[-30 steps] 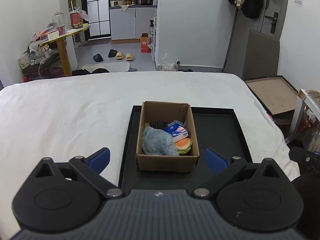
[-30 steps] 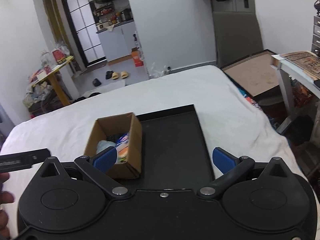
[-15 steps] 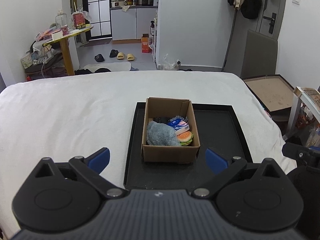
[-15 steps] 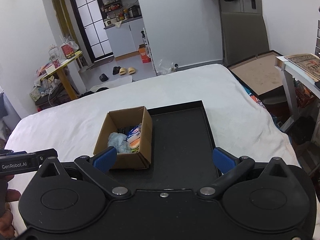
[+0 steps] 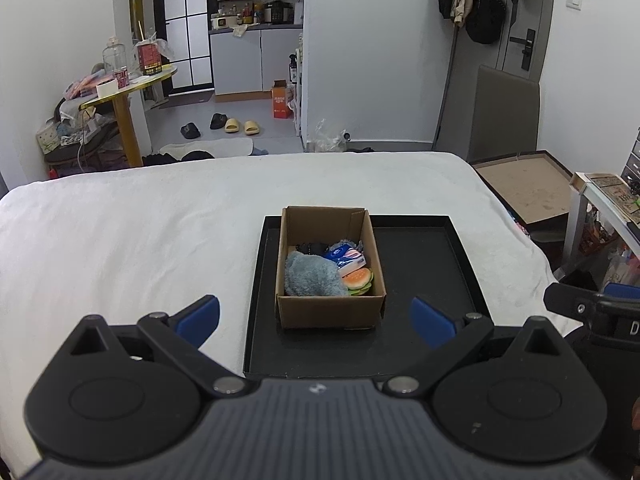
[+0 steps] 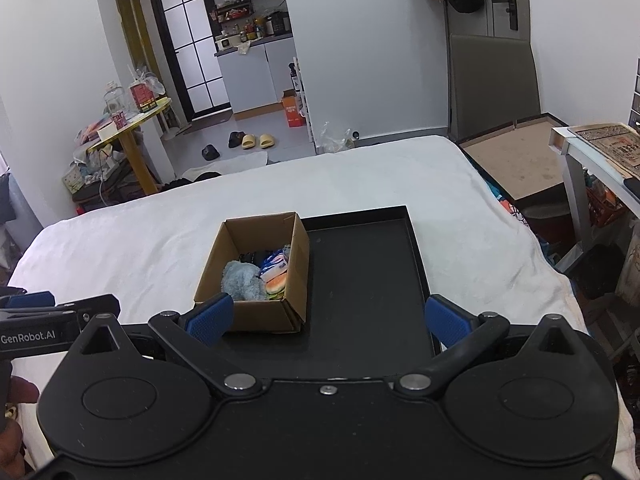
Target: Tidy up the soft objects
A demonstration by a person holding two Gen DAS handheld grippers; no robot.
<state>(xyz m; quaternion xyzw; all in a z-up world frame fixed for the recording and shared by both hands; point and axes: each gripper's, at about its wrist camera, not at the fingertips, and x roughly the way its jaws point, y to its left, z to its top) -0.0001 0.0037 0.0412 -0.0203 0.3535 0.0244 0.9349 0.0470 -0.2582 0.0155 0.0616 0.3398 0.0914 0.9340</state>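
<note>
Right now your left gripper and right gripper both hang wide open and empty above the tray. Your box sits on the tray's left side, holding the grey cloth, burger toy and tissue pack.

Box mouth: the cardboard box stood open-topped, reachable from above.
Inside box: a grey plush, tissue pack and burger toy crowded its floor.
Tray right half: the black tray lay bare beside the box.
Bed: white bedspread spread flat around the tray.
</note>
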